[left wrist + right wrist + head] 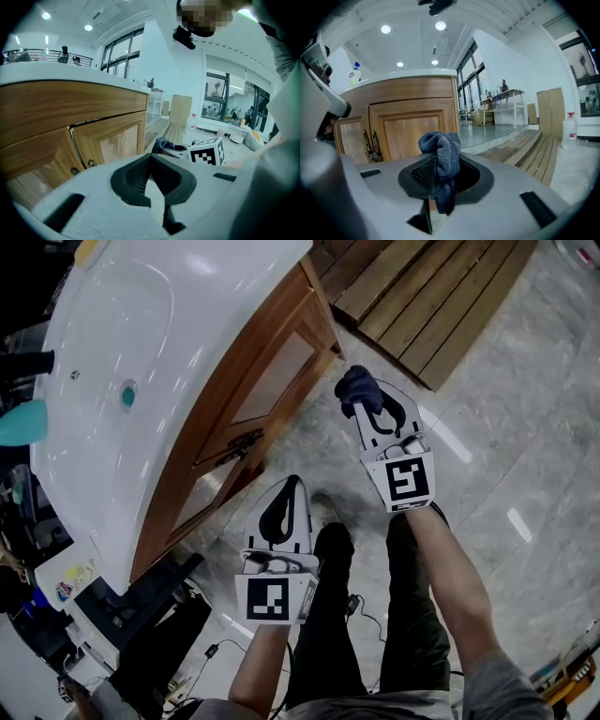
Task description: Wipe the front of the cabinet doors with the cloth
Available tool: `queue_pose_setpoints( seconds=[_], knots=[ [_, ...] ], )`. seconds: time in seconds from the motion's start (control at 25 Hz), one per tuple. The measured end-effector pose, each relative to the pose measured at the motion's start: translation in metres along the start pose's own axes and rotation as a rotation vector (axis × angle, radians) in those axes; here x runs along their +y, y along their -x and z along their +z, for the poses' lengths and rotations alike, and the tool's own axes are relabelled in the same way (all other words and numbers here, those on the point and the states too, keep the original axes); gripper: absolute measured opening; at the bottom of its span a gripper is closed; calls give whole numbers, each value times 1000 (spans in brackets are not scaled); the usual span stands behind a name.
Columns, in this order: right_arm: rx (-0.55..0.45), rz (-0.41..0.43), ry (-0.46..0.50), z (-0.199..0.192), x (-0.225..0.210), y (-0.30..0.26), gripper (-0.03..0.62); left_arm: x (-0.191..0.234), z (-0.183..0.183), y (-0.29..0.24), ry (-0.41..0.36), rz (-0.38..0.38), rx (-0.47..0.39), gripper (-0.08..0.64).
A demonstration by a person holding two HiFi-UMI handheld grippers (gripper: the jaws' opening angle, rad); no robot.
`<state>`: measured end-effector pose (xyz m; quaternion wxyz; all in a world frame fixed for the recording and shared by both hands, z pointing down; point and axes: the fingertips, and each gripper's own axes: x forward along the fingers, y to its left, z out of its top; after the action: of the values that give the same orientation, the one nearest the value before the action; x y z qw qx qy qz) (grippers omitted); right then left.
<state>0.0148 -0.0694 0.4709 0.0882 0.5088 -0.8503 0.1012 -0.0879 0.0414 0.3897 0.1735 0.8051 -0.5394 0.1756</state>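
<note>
The dark blue cloth [354, 385] is bunched in my right gripper [364, 401], which is shut on it and held out in front of the wooden cabinet doors [272, 381], a short way off them. In the right gripper view the cloth [440, 159] droops over the jaws, with the right-hand door panel [412, 133] straight beyond. My left gripper [291, 486] is shut with nothing in it, lower and nearer my legs. In the left gripper view, that gripper [150, 161] faces the doors [112, 140] at an angle, and the cloth [161, 144] shows past it.
A white basin top [150, 343] overhangs the cabinet. Ornate metal handles [230, 446] sit where the two doors meet. Wooden slatted decking [422, 296] lies on the marble floor to the right. Black cables and equipment [159, 615] crowd the floor by my legs.
</note>
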Motion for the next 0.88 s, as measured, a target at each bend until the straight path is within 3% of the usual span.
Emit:
queue_pose_setpoints(
  seconds=[0.4,0.88],
  knots=[
    [24,-7,-75,73,13,80,77,-30,71,42,-36,-26,-28,6],
    [3,13,-117,194,24,154,77,-63,171,99,-68,-39,-78,6]
  ],
)
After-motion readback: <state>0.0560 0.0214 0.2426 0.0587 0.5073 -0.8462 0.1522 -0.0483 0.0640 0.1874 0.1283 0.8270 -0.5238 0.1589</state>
